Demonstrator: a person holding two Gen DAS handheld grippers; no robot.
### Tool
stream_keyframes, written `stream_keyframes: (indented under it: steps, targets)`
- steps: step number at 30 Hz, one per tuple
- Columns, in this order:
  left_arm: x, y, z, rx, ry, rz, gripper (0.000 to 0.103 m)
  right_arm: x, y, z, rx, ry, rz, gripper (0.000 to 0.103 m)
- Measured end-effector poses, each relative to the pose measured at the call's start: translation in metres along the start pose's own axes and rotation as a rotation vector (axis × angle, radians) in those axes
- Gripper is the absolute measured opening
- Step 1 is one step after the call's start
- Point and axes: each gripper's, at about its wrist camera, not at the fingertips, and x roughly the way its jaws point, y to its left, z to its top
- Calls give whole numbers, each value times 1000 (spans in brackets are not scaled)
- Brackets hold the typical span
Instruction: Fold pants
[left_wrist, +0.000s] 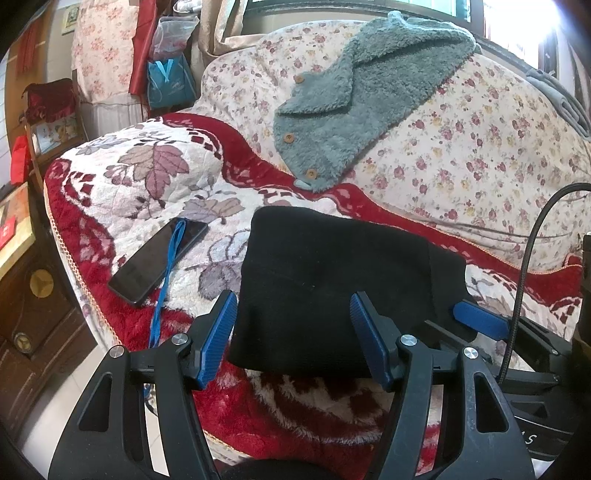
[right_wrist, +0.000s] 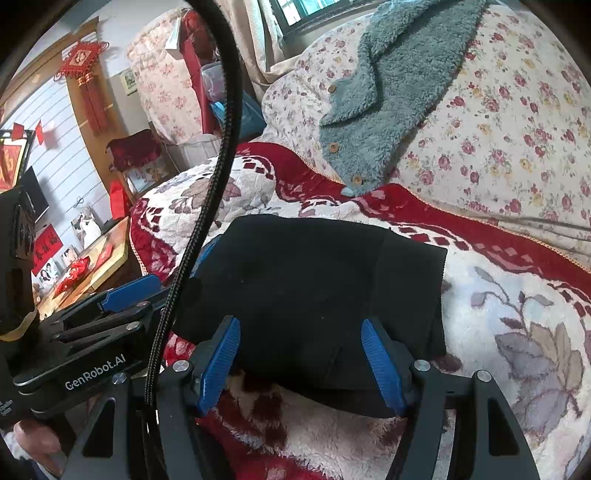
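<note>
The black pants (left_wrist: 332, 266) (right_wrist: 314, 266) lie folded into a compact block on a red and white leaf-patterned blanket (left_wrist: 129, 192) (right_wrist: 517, 314). My left gripper (left_wrist: 291, 306) is open, its blue pads straddling the near left part of the block without pressing on it. My right gripper (right_wrist: 301, 328) is open too, spread over the near edge of the pants. Each gripper shows in the other's view: a right finger (left_wrist: 476, 314) rests beside the block's right side, and a left finger (right_wrist: 129, 288) sits at its left.
A dark phone (left_wrist: 159, 258) with a blue lanyard lies on the blanket left of the pants. A teal fleece jacket (left_wrist: 354, 103) (right_wrist: 388, 92) is draped on the floral backrest behind. A braided cable (right_wrist: 207, 206) hangs between the grippers. A wooden cabinet (left_wrist: 33, 295) stands at left.
</note>
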Motion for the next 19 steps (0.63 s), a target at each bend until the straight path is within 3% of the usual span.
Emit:
stream_keyframes:
  steps: [11, 16, 19]
  targets:
    - [3, 5, 1, 7, -3, 7, 64, 2, 1, 0, 0, 12, 4, 66]
    - [-3, 1, -2, 51, -68, 29, 64, 2, 0, -2, 5, 17, 4, 66]
    - [-7, -7, -1, 77, -62, 4, 64, -7, -9, -4, 20, 9, -7, 66]
